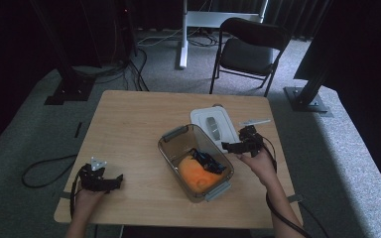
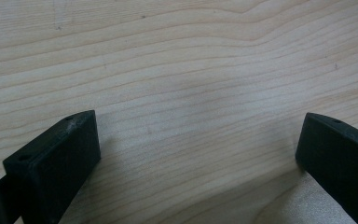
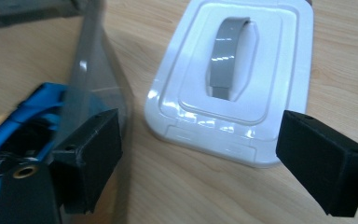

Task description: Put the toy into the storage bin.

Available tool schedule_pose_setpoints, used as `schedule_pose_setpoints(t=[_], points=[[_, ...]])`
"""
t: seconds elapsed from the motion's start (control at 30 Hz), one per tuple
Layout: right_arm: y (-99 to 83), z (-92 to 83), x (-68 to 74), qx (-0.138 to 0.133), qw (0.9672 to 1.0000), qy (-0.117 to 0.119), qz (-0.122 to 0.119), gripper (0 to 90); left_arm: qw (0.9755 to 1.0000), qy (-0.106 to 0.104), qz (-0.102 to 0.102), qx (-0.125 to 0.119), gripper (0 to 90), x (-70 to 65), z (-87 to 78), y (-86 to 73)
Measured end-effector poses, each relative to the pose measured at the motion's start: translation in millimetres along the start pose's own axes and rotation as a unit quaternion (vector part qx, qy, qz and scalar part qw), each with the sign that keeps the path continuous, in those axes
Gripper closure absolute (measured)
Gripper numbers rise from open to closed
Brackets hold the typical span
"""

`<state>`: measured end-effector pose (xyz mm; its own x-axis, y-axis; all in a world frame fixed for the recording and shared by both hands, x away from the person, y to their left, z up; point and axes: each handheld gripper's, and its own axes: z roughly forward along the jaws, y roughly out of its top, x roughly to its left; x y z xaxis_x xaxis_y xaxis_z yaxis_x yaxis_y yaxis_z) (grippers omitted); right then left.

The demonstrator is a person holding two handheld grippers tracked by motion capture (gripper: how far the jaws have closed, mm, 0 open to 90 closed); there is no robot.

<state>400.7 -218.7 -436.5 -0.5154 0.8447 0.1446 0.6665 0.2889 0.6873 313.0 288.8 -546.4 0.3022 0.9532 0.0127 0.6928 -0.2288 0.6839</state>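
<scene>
A clear plastic container (image 1: 168, 148) with grey latches stands in the middle of the wooden table (image 1: 129, 129). Inside it lie an orange object (image 1: 198, 176) and a blue and black item (image 1: 207, 161). A white lid (image 1: 201, 119) with a grey handle (image 1: 212, 127) lies flat just behind the container. My right gripper (image 1: 233, 146) hovers open at the container's right rim, its jaws pointing at the lid (image 3: 242, 79) and the container wall (image 3: 91, 70). My left gripper (image 1: 111, 182) rests open near the table's front left corner, over bare wood (image 2: 191, 93).
A small white strip (image 1: 254, 122) lies right of the lid. Beyond the table stand a dark folding chair (image 1: 248, 49) and a white desk leg (image 1: 182, 34). Cables lie on the grey carpet at left (image 1: 44, 171).
</scene>
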Motion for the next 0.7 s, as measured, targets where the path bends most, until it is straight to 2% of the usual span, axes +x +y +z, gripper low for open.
schedule_pose_setpoints(t=[0.13,0.23,0.33,0.43,0.53,0.7], points=[[-3.0,11.8,-11.3,0.006,0.9999,-0.004,0.011,14.4,1.0,0.0,0.0,0.0,0.1,0.1,0.0,0.0],[-4.7,17.7,-13.7,0.007,0.9999,-0.009,0.007,14.4,1.0,0.0,0.0,0.0,0.1,0.1,0.0,0.0],[-5.0,26.7,-17.7,0.009,0.9998,-0.014,0.014,14.6,1.0,0.0,0.0,0.0,0.1,0.1,0.0,0.0],[-3.1,34.7,-20.0,0.009,0.9998,-0.016,0.009,16.7,1.0,0.0,0.0,0.0,0.1,0.1,0.0,0.0],[0.6,46.1,-21.1,0.002,1.0,-0.005,-0.003,19.1,1.0,0.0,0.0,0.0,0.1,0.1,0.0,0.0],[7.6,62.0,-18.8,0.008,0.9999,-0.013,-0.007,19.1,1.0,0.0,0.0,0.0,0.1,0.1,0.0,0.0]])
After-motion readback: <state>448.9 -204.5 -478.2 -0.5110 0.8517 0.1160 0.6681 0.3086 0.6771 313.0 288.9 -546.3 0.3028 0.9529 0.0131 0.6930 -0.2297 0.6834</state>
